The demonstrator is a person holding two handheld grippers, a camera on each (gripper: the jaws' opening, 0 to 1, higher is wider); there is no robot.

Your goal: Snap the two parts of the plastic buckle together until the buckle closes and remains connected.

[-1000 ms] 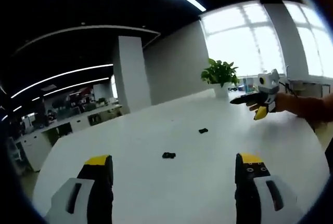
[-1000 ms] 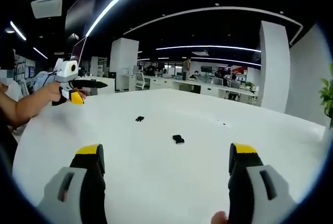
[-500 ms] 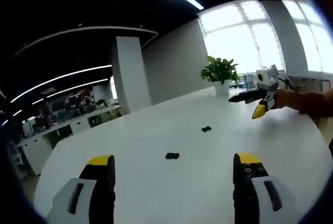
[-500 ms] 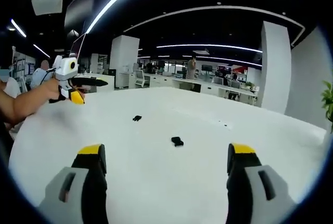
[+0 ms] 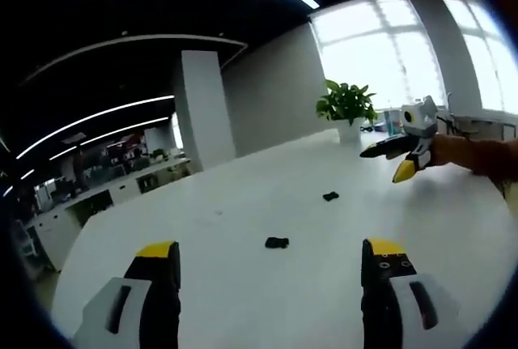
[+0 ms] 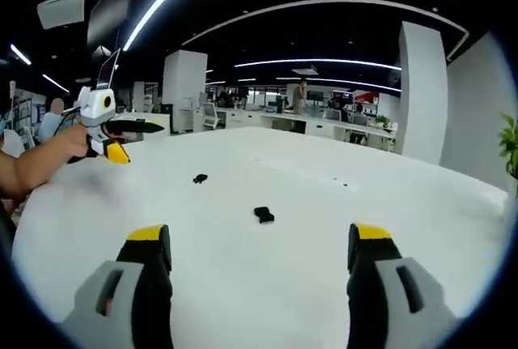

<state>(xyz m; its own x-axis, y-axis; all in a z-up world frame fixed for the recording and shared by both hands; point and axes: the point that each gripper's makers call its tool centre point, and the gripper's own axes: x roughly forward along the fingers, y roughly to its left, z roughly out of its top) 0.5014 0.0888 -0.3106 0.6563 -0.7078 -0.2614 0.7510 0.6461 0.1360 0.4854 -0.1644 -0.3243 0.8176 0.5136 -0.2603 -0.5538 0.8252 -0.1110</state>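
Two buckle halves [image 5: 277, 242] [image 5: 330, 197] apart on table [image 5: 243, 284].

The white tabletop [image 5: 243, 203] lies open around two small black buckle parts [image 5: 277, 242] [image 5: 330, 197], set apart mid-frame. A potted plant [image 5: 346, 106] stands at the far edge, upper right.

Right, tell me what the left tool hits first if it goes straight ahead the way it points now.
Probably the nearer black buckle part, lying on the white table roughly between the open left tool's tips. Depth is unclear; if the tool travels level rather than downward, it may pass above it.
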